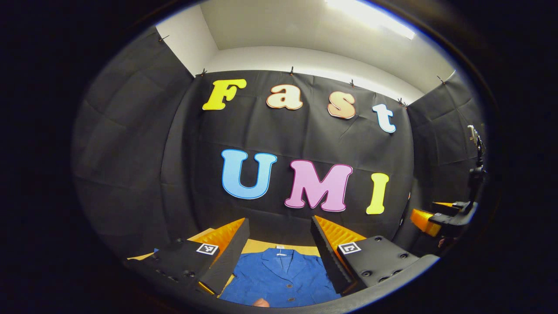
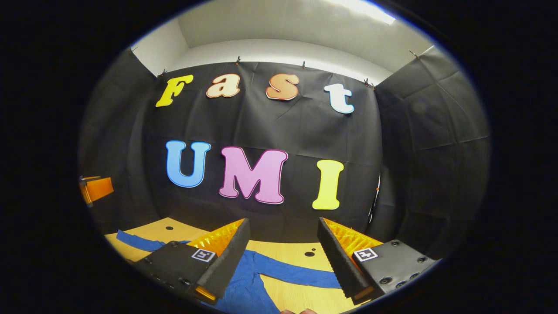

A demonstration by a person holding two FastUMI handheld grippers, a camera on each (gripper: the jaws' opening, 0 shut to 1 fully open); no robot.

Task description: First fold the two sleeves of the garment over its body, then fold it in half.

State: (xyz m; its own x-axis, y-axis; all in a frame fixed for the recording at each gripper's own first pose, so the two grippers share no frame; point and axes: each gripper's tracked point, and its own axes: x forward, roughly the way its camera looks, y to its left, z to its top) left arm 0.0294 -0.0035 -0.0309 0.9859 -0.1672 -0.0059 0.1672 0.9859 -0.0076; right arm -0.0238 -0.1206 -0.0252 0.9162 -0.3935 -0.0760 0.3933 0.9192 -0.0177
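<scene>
Left gripper: held above the near part of the table, fingers spread wide apart with nothing between them; it looks toward the far wall
Right gripper: also up off the table, fingers wide apart and holding nothing; in the left gripper view it shows far off at the right edge, where its opening cannot be told
Garment: a blue buttoned shirt with a collar, lying flat on the table, collar toward the far wall, directly below the gap of the left gripper's fingers
Sleeve: in the right gripper view one blue sleeve stretches out to the right across the wood, unfolded, lying flat and clear of the body
Other sleeve: runs out to the left, partly hidden behind the right gripper's left finger
Table: light wooden top, with small dark holes near the far edge
Far wall: black cloth, creased, hanging behind the table
</scene>
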